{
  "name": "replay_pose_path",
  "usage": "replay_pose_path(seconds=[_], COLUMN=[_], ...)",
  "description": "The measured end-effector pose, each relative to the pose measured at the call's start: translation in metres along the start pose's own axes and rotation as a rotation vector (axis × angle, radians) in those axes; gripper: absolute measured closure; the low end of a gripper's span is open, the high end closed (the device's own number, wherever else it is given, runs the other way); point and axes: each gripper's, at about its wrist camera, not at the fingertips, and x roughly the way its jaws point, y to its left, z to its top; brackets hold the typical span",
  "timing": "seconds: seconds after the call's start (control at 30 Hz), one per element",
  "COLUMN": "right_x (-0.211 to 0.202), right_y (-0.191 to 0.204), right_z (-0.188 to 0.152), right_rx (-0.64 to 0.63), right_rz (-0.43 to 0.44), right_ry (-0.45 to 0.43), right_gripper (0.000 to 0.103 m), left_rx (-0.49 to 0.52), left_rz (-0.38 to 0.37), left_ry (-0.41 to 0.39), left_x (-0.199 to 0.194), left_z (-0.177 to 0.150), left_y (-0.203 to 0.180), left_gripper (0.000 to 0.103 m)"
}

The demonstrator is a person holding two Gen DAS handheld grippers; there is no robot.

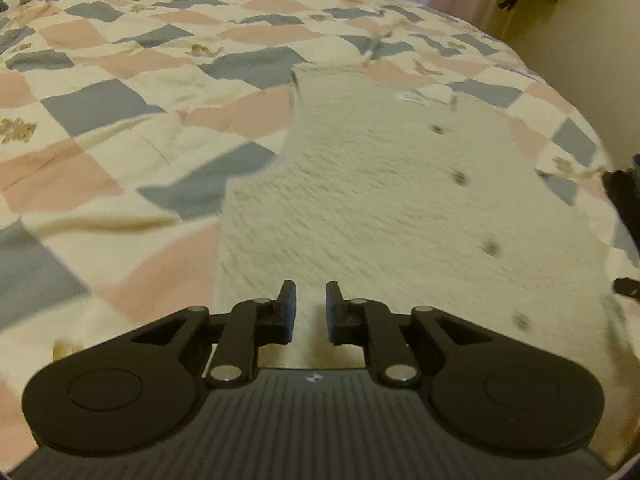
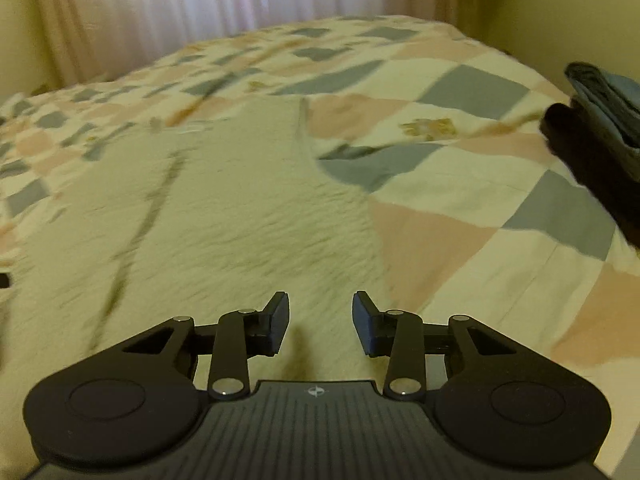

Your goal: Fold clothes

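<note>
A cream fuzzy sleeveless garment (image 1: 392,200) with a row of dark buttons (image 1: 459,178) lies flat on the checked bedspread (image 1: 100,104). In the left wrist view my left gripper (image 1: 311,312) hovers over the garment's near left part, open, with a narrow gap and nothing between its fingers. The right wrist view shows the same garment (image 2: 224,208), blurred, with its button line running along its left side. My right gripper (image 2: 320,322) is over the garment's near right part, close to its right edge, open wider and holding nothing.
The bedspread (image 2: 460,216) has pink, grey-blue and cream squares. A stack of folded dark and blue clothes (image 2: 600,128) lies at the bed's right edge. Pale curtains (image 2: 200,0) hang behind the bed, with a wall (image 1: 592,40) on the right. Part of the other gripper (image 1: 626,208) shows at the right border.
</note>
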Motion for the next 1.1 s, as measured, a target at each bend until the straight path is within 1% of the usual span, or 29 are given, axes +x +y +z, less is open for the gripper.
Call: replay_pose_path(seconds=[0.03,0.1,0.17,0.23,0.3,0.37,0.4,0.43,0.47,0.5,0.53,0.57,0.63,0.7,0.83,0.87,0.9,0.93,1.0,1.03,1.1], right_x=[-0.006,-0.01,-0.008,-0.011,-0.014,-0.033,-0.045,-0.056,-0.068,-0.079,-0.089,-0.098,-0.115,-0.132,-0.164,-0.174,-0.184,-0.196,-0.216,-0.228,-0.247], right_y=[0.006,0.013,0.019,0.025,0.03,0.034,0.037,0.04,0.043,0.045,0.049,0.05,0.055,0.065,0.088,0.095,0.101,0.108,0.12,0.127,0.138], right_z=[-0.009,-0.028,-0.039,-0.037,-0.035,-0.024,-0.018,-0.013,-0.009,-0.006,-0.004,-0.003,-0.004,-0.007,-0.016,-0.018,-0.019,-0.02,-0.022,-0.023,-0.026], right_rx=[-0.006,-0.014,-0.017,-0.018,-0.019,0.008,0.018,0.026,0.031,0.044,0.062,0.082,0.117,0.132,0.147,0.151,0.156,0.161,0.163,0.16,0.152], right_rz=[0.013,0.02,0.014,0.019,0.024,0.061,0.074,0.082,0.088,0.094,0.099,0.102,0.108,0.098,0.062,0.057,0.052,0.049,0.05,0.05,0.041], right_ry=[0.018,0.062,0.118,0.138,0.158,0.141,0.131,0.129,0.132,0.137,0.145,0.148,0.15,0.157,0.154,0.145,0.136,0.121,0.088,0.066,0.033], right_gripper=[0.062,0.061,0.059,0.058,0.058,0.052,0.045,0.042,0.041,0.037,0.034,0.034,0.03,0.029,0.025,0.025,0.022,0.018,0.015,0.012,0.009], left_rx=[-0.006,-0.021,-0.043,-0.063,-0.081,-0.092,-0.091,-0.088,-0.086,-0.083,-0.075,-0.065,-0.044,-0.026,0.038,0.049,0.056,0.063,0.074,0.078,0.085], left_rz=[-0.007,-0.009,0.033,0.087,0.121,0.147,0.154,0.16,0.165,0.17,0.174,0.177,0.174,0.159,0.16,0.159,0.156,0.152,0.139,0.137,0.137], left_ry=[0.017,0.058,0.124,0.157,0.18,0.197,0.2,0.202,0.204,0.205,0.202,0.197,0.187,0.192,0.176,0.162,0.146,0.129,0.092,0.072,0.041], left_x=[-0.006,-0.014,-0.009,-0.009,-0.022,-0.041,-0.052,-0.064,-0.076,-0.088,-0.099,-0.109,-0.127,-0.142,-0.178,-0.189,-0.2,-0.212,-0.237,-0.25,-0.272], left_z=[-0.01,-0.031,-0.059,-0.073,-0.071,-0.064,-0.059,-0.055,-0.05,-0.046,-0.043,-0.041,-0.038,-0.036,-0.036,-0.036,-0.037,-0.037,-0.039,-0.041,-0.045], left_y=[-0.006,-0.018,-0.025,-0.03,-0.036,-0.044,-0.048,-0.053,-0.058,-0.064,-0.068,-0.072,-0.08,-0.085,-0.094,-0.093,-0.093,-0.092,-0.089,-0.088,-0.085], left_gripper=[0.089,0.086,0.086,0.086,0.086,0.084,0.078,0.071,0.069,0.061,0.055,0.053,0.045,0.042,0.039,0.038,0.037,0.033,0.025,0.024,0.024])
